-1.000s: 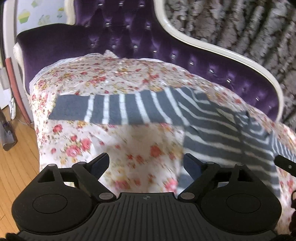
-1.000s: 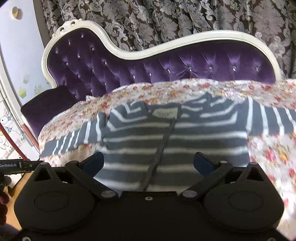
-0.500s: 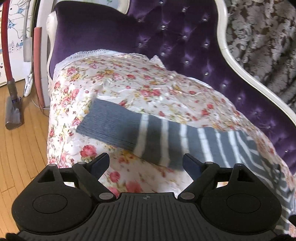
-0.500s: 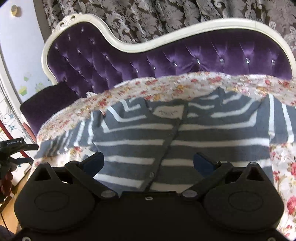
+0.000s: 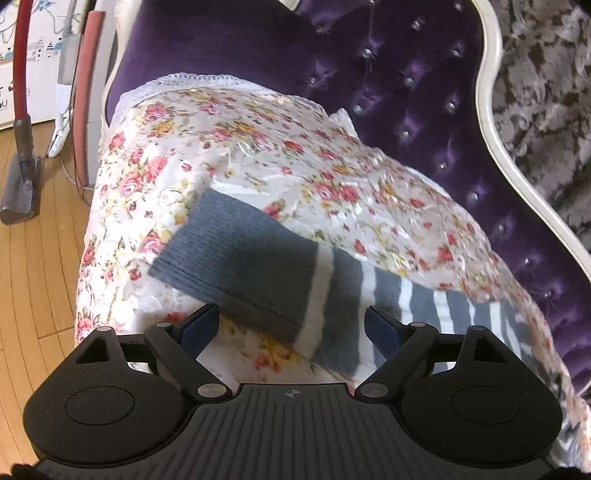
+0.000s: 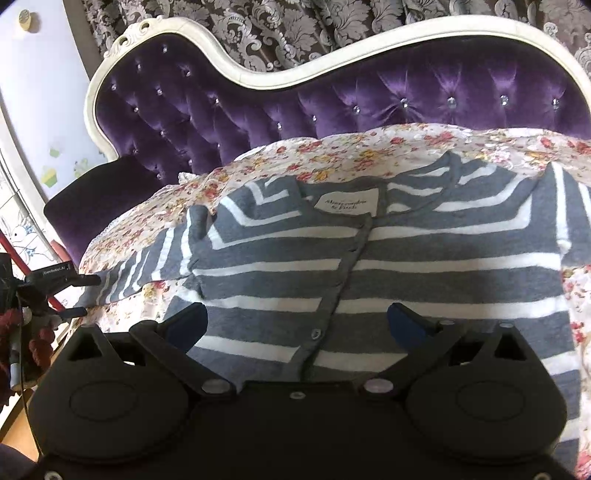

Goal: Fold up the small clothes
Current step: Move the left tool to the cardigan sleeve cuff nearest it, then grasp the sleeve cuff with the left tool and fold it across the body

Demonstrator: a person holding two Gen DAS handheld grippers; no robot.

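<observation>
A grey cardigan with white stripes [image 6: 406, 266] lies spread flat on the flowered cover [image 6: 332, 147], buttons down its middle and a white label at the collar. Its left sleeve [image 5: 258, 273] stretches out over the cover and ends in a plain grey cuff [image 5: 221, 251]. My left gripper [image 5: 291, 325] is open just above the sleeve near the cuff, with one finger on each side of it and no pad pressing. My right gripper [image 6: 297, 319] is open low over the cardigan's lower front, with the button strip between its fingers. The left gripper [image 6: 74, 295] also shows at the far left of the right wrist view.
The cover lies on a purple tufted sofa [image 6: 332, 96] with a white carved frame [image 6: 258, 74], in front of patterned curtains [image 6: 258, 33]. Wooden floor [image 5: 33, 295] lies left of the seat edge. A vacuum cleaner [image 5: 22, 155] and a red pole [image 5: 83, 96] stand there.
My left gripper swung left along the sleeve, dropped and rolled, so the cuff now lies between its fingers. My right gripper sank a little closer to the cardigan's front.
</observation>
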